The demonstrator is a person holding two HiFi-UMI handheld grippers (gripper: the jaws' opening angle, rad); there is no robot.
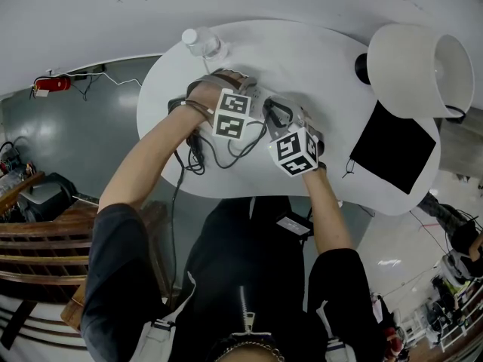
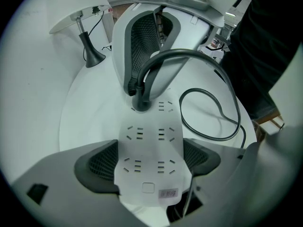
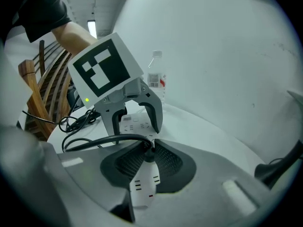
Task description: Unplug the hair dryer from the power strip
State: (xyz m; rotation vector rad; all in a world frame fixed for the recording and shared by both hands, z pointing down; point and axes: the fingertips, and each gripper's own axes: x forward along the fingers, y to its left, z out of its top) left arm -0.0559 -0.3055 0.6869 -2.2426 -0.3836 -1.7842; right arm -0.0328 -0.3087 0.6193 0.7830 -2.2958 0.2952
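A white power strip (image 2: 150, 148) lies on the round white table (image 1: 317, 59). My left gripper (image 2: 149, 151) is shut on its near end, both pads pressed against its long sides. A black plug (image 2: 140, 98) sits in a socket at the strip's far end. My right gripper (image 3: 149, 156) is shut on that plug (image 3: 149, 151), its pads on either side. The plug's black cable (image 2: 215, 126) arcs up and loops away across the table. In the head view both grippers, left (image 1: 235, 90) and right (image 1: 290, 121), meet over the strip (image 1: 262, 96). The hair dryer itself is hidden.
A water bottle (image 1: 202, 42) stands at the table's far edge. A white lamp shade (image 1: 419, 70) and a black square mat (image 1: 392, 157) occupy the right side. Tangled black cords (image 1: 195, 155) hang off the near left edge. A wooden chair (image 3: 35, 98) stands beside the table.
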